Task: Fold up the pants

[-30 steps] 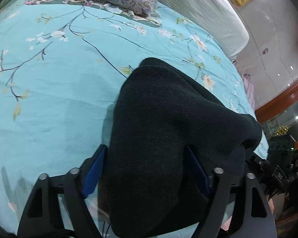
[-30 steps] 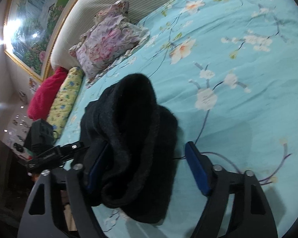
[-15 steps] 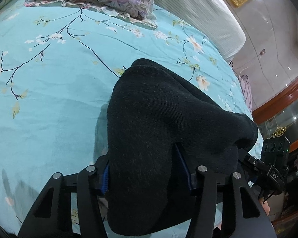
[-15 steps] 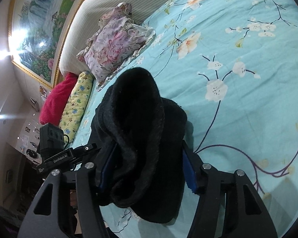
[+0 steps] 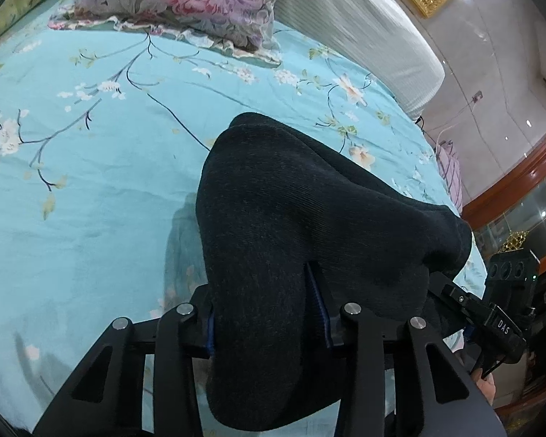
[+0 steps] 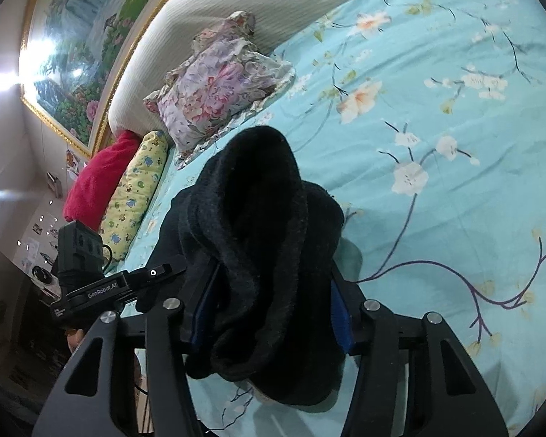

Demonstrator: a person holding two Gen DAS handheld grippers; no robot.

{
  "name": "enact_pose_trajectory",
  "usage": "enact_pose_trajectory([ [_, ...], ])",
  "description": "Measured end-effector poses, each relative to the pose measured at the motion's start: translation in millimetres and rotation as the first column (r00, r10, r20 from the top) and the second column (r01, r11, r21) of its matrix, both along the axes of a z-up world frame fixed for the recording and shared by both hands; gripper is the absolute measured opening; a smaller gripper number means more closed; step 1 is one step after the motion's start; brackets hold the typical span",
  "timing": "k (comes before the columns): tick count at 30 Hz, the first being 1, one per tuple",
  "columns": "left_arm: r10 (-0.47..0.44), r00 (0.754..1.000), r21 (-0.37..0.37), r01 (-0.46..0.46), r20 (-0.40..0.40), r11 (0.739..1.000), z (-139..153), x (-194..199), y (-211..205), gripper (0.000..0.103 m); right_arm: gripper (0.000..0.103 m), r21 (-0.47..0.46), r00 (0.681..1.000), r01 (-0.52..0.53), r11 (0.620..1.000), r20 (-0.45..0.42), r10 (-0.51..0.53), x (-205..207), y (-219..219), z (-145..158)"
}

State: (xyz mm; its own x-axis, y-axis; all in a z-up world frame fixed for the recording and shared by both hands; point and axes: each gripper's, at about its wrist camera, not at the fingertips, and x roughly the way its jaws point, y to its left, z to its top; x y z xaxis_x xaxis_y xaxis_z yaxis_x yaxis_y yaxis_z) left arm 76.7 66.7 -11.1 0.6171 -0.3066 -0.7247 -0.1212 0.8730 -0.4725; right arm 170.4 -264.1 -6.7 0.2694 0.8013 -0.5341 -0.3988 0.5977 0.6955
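Note:
The dark grey pants (image 5: 291, 200) lie bunched in a thick folded bundle on the turquoise floral bedsheet (image 5: 72, 182). My left gripper (image 5: 264, 313) has its jaws closing on the near end of the bundle, and both blue pads press into the cloth. In the right wrist view the pants (image 6: 258, 200) show stacked fuzzy layers. My right gripper (image 6: 271, 302) is closing on that end too, with fabric filling the gap between its pads. The right gripper's housing (image 5: 491, 324) shows beyond the bundle, as does the left gripper's housing (image 6: 102, 287). The fingertips are buried in cloth.
A floral pillow (image 5: 185, 3) leans on the pale padded headboard (image 5: 364, 29) at the far end of the bed. A red cushion (image 6: 98, 178) and a yellow patterned pillow (image 6: 138, 189) lie along one bed edge. A gold-framed painting (image 6: 72, 54) hangs above.
Both pairs of jaws have narrowed from wide apart to pressing on the pants. The bundle is squeezed thicker between them, and the left view has risen slightly.

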Motion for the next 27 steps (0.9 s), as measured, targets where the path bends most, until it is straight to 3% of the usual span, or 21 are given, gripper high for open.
enact_pose_trajectory([
  [13, 0.054, 0.995, 0.058, -0.059, 0.083, 0.997, 42.7, -41.4, 22.1, 0.039, 0.053, 0.048, 0.998, -0.062, 0.997, 0.018, 0.061, -8.3, 26.8, 22.5],
  [27, 0.193, 0.97, 0.109, -0.21, 0.15, 0.971, 71.4, -67.3, 87.1, 0.038, 0.053, 0.066, 0.982, -0.185, 0.98, 0.057, 0.182, 7.2, 111.3, 48.3],
])
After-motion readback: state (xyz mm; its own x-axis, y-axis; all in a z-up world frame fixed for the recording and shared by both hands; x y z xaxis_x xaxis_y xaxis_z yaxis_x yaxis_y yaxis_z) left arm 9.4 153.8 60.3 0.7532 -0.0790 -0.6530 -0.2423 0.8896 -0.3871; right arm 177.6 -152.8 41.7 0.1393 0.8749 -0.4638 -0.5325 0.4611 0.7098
